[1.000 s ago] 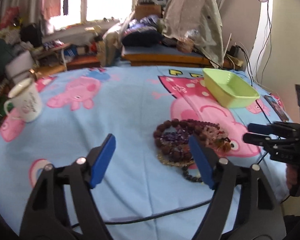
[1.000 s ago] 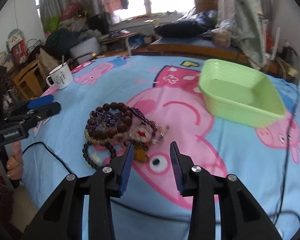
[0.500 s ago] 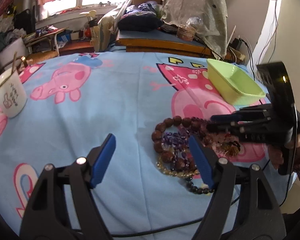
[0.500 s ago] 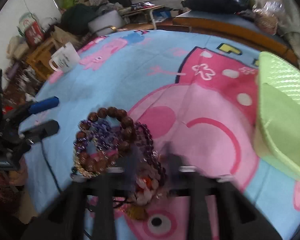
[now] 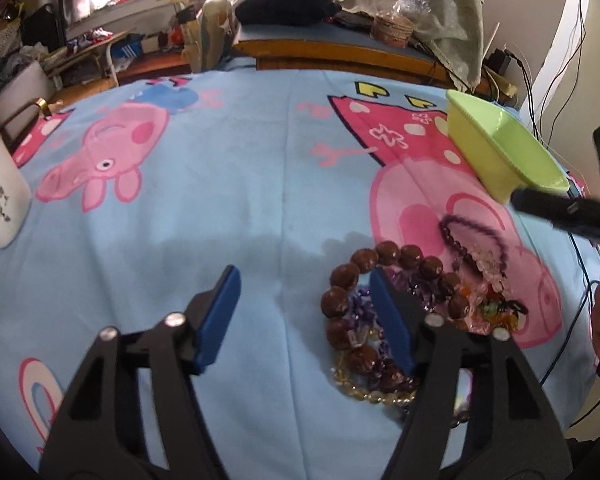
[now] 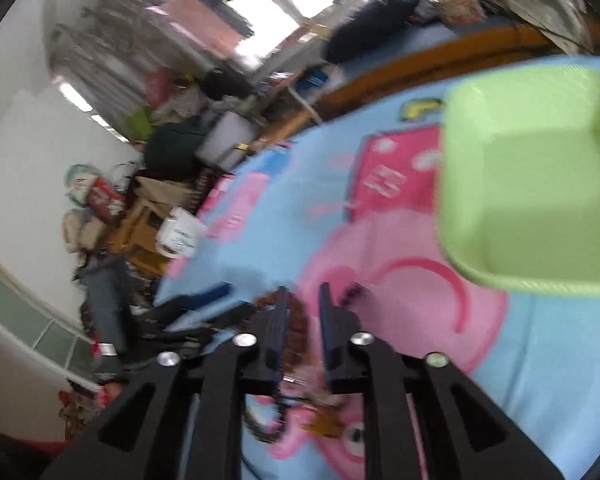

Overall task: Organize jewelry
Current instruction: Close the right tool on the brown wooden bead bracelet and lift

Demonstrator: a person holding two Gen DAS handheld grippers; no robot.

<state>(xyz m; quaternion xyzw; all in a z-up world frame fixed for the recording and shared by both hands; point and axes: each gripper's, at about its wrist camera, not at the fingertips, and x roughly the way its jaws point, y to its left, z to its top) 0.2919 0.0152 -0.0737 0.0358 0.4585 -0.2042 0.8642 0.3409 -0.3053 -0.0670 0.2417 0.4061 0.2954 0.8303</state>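
Blue pads of left hand-held gripper [image 5: 302, 312] closing, empty – bracelet pile [image 5: 412, 312] beside; right hand-held gripper [image 6: 302, 312] near-shut, grip unclear.

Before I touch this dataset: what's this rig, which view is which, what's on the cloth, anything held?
There is no robot. A person holds a two-finger gripper in each hand, each with a fisheye camera looking along its fingers. One picture comes from the left gripper, the other from the right gripper. On the cloth lie a pile of bracelets, a green tray and a mug. The left jaws are open and have just been closing, gripping nothing, with the pile's edge between them. The right jaws, almost shut, have just opened slightly. Blur hides whether they hold anything.
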